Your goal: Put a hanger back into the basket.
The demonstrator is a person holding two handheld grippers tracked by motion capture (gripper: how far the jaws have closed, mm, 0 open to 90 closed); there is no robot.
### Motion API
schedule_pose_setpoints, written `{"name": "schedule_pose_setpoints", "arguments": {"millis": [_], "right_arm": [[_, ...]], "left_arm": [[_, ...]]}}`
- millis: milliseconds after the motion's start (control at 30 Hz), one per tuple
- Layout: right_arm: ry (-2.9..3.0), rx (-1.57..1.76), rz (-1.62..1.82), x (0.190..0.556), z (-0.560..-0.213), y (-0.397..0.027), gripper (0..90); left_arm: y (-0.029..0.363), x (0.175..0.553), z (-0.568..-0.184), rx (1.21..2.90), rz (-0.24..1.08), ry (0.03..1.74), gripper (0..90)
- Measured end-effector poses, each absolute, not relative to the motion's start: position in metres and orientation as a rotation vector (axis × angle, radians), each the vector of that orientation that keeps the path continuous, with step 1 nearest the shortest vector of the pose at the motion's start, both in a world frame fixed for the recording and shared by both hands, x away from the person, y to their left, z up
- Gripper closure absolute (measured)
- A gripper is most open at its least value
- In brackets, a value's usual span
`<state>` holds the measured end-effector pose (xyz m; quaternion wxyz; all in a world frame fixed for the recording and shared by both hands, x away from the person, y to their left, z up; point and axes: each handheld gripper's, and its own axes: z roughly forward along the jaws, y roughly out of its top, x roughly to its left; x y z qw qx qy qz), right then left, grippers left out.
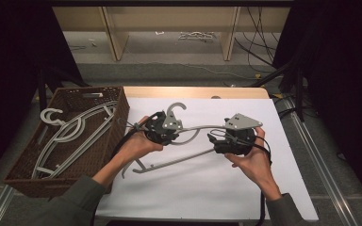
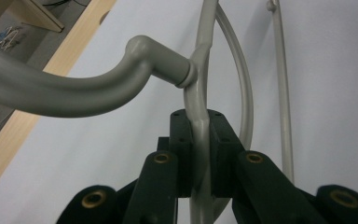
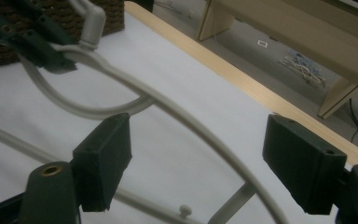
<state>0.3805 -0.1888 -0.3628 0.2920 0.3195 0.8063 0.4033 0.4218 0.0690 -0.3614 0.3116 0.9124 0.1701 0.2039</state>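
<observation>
1. The left hand-held gripper [image 1: 162, 128] is closed tight on the grey hanger [image 1: 188, 141], with its pads [image 2: 182, 140] pressing the frame just below the neck where the hook [image 2: 74, 88] joins. This place is near the middle of the hanger, so I think it is chosen to carry the hanger in balance with one grip.
2. The right hand-held gripper [image 1: 217, 139] stands wide open. The curved shoulder bar [image 3: 200, 130] of the hanger passes between its pads [image 3: 105, 154] but neither one touches it, so this side holds nothing.
3. The hanger is over the white surface [image 1: 202, 188], between the two hands, hook pointing away from the person.
4. The brown woven basket [image 1: 118, 127] stands at the left edge of the surface and already holds other grey hangers [image 1: 70, 136]. My judgement is that this hanger goes there too, which explains why the left side, nearest to the basket, keeps the grip.
</observation>
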Motion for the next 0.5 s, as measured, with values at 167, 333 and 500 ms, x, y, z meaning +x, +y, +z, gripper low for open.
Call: {"name": "schedule_pose_setpoints", "arguments": {"millis": [167, 333, 500], "right_arm": [[2.119, 0.853, 1.137, 0.372, -0.368, -0.188, 24.2], [2.107, 0.862, 1.179, 0.363, -0.376, -0.185, 20.9], [2.095, 0.886, 1.207, 0.357, -0.388, -0.186, 19.5]], "left_arm": [[0.080, 0.431, -0.339, 2.371, 0.568, 0.509, 82.3], [0.098, 0.435, -0.310, 2.337, 0.638, 0.552, 82.2], [0.119, 0.432, -0.287, 2.296, 0.683, 0.566, 82.2]]}}
